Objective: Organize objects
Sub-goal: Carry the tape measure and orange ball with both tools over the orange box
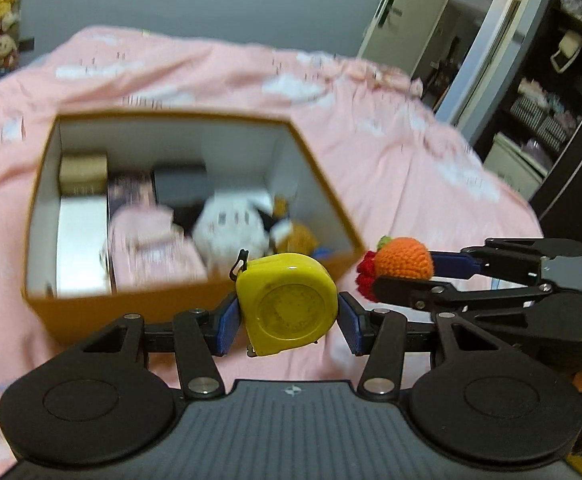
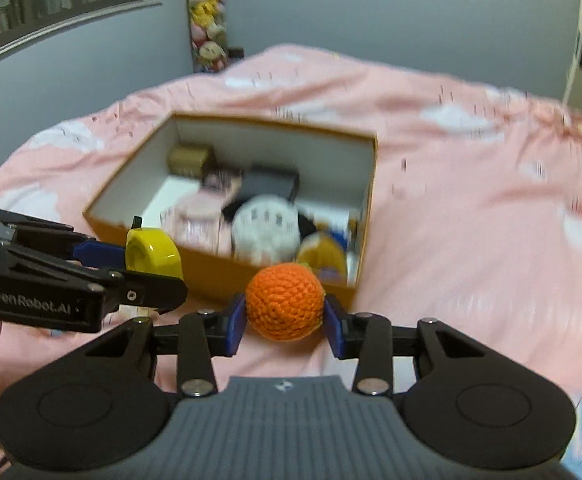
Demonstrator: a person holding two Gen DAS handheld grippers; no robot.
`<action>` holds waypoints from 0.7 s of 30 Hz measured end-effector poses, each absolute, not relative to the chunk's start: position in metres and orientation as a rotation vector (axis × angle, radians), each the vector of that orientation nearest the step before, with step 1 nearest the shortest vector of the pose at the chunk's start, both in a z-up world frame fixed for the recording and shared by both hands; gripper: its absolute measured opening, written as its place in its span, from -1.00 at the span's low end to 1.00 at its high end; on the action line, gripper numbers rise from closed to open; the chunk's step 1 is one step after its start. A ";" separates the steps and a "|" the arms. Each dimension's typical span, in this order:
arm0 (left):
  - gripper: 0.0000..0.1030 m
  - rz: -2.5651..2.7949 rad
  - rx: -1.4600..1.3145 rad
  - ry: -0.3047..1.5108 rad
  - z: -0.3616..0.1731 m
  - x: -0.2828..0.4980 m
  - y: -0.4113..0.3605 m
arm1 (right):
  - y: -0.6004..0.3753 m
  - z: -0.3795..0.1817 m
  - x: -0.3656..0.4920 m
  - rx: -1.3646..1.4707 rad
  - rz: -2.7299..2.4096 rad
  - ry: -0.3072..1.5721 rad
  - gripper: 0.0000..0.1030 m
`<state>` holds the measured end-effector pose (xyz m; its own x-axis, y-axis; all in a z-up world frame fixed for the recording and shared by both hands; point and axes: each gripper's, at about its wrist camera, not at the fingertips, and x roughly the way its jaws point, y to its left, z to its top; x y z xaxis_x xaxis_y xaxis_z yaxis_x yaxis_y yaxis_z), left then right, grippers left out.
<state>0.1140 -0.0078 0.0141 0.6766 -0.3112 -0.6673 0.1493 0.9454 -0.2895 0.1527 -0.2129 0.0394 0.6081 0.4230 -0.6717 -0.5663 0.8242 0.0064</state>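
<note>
Lettering "GenRobot.AI" on left gripper (image 2: pixel 147 270); jaws clamp yellow tape measure (image 1: pixel 287 304). Right gripper (image 2: pixel 285 316) grasps orange crochet fruit (image 2: pixel 285 306), probably.

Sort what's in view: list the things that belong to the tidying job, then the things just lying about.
Job:
yellow tape measure, in left gripper
orange crochet fruit, in right gripper
open box

Lying about:
pink bedspread
hanging plush toys
dark shelves

Yellow tape measure (image 1: pixel 287 304); orange crochet fruit (image 2: pixel 285 302); pink cloud-patterned bedspread (image 2: pixel 471 220).
</note>
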 end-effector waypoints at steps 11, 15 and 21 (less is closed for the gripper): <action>0.14 -0.243 -0.222 0.745 0.023 0.183 -0.004 | -0.185 0.060 0.209 -0.359 0.594 0.562 -0.17; 0.14 -0.255 -0.225 0.781 0.011 0.213 -0.001 | -0.176 0.050 0.235 -0.412 0.615 0.551 -0.17; 0.14 -0.288 -0.217 0.866 -0.009 0.256 0.007 | -0.159 0.031 0.270 -0.538 0.646 0.558 -0.18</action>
